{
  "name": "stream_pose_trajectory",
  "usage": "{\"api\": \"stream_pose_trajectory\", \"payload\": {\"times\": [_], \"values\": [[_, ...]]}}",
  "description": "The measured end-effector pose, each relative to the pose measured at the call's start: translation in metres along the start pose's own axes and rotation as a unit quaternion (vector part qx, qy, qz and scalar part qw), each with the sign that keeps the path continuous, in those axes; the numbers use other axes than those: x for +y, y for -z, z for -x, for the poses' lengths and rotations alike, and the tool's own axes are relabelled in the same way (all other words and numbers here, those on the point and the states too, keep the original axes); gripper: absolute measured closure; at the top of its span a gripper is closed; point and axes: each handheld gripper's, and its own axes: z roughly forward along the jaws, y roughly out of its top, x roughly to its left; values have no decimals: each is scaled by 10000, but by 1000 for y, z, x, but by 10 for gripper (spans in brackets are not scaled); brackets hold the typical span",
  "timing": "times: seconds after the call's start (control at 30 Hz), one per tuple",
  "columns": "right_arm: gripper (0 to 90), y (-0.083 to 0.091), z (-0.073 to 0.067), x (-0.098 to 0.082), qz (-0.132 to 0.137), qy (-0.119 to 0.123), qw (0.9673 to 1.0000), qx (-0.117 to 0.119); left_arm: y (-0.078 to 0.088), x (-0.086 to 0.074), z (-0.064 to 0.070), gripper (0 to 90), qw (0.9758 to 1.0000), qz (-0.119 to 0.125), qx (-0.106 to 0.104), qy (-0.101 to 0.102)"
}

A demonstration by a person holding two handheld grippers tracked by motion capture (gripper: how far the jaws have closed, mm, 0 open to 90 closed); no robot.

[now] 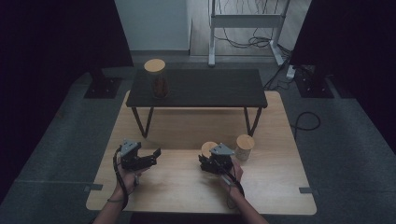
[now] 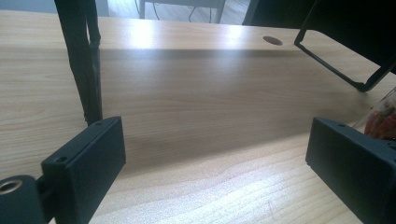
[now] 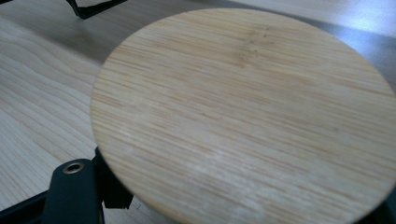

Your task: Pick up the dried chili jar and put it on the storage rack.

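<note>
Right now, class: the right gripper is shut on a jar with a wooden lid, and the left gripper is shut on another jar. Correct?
Not quite. The left gripper is open with nothing between its jaws, as the left gripper view shows. The right gripper is shut on the jar.

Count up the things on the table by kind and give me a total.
Jars with wooden lids: 3 (one on the small black bench, one in the right claw, one beside it)
Small black bench: 1
Total: 4
</note>
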Motion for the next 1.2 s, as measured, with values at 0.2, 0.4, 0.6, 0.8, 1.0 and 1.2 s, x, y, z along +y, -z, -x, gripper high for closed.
{"api": "stream_pose_trajectory", "payload": {"times": [0.2, 0.4, 0.6, 0.8, 1.0, 1.2], "values": [[255, 7, 0, 0, 59, -3, 10000, -30, 1, 0, 0, 47, 10000, 10, -2, 10], [255, 16, -2, 1, 146, -4, 9999, -62, 3, 0, 1, 47, 10000, 44, -16, 12], [256, 26, -4, 5, 224, 31, 9997, -61, 3, 0, 1, 47, 10000, 56, -21, 31], [255, 33, -5, 9, 312, 78, 9995, -59, 4, 0, 0, 48, 10000, 72, -20, 54], [255, 38, -6, 13, 368, 83, 9993, -57, 5, 1, 0, 48, 9999, 99, -30, 65], [255, 43, -5, 15, 420, 79, 9991, -76, 6, 0, 1, 48, 9999, 99, -56, 68]]}}
